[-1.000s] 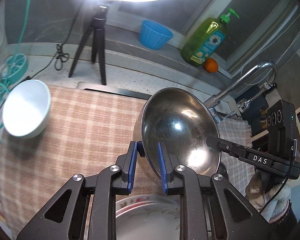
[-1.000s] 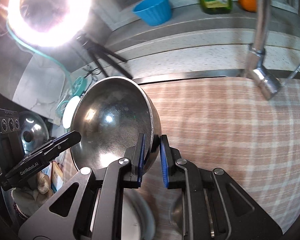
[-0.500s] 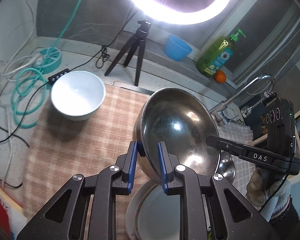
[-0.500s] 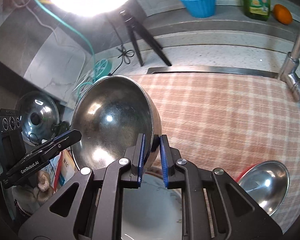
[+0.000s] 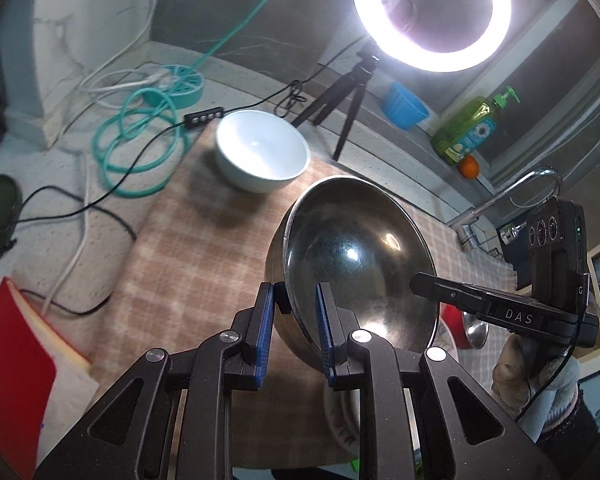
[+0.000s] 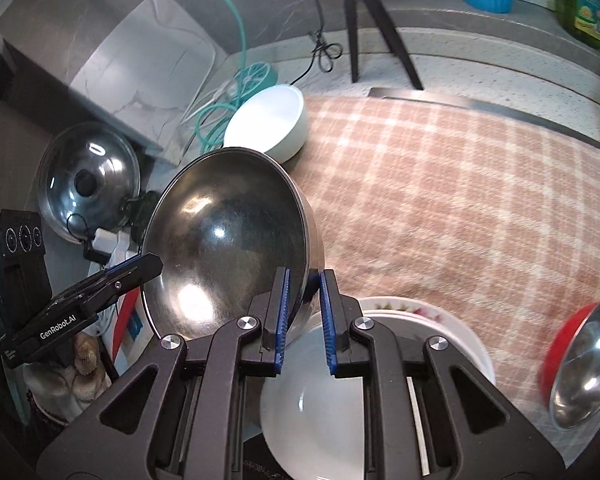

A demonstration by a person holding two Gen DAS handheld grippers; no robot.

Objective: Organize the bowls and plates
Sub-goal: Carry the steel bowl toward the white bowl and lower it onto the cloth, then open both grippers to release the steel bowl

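Both grippers hold one large steel bowl (image 5: 360, 264) by opposite rims, lifted above the checked cloth. My left gripper (image 5: 296, 300) is shut on its near rim. My right gripper (image 6: 303, 284) is shut on the other rim of the steel bowl (image 6: 228, 248). A white bowl (image 5: 262, 156) stands on the cloth's far left; it also shows in the right wrist view (image 6: 270, 120). A floral plate (image 6: 432, 320) with a white dish (image 6: 316, 412) on it lies below the held bowl. A small red-and-steel bowl (image 6: 584, 364) sits at the right.
The ring light on its tripod (image 5: 336, 108), a blue cup (image 5: 404, 104), a soap bottle (image 5: 468, 128) and an orange (image 5: 469, 166) stand along the back ledge. The tap (image 5: 508, 196) rises at the right. Teal hose (image 5: 136, 148) and cables lie left. A pot lid (image 6: 88, 180) leans at the left.
Both grippers have lifted the steel bowl higher and drawn it back. The white bowl, plate and red bowl now show farther below and more of the counter is in view.
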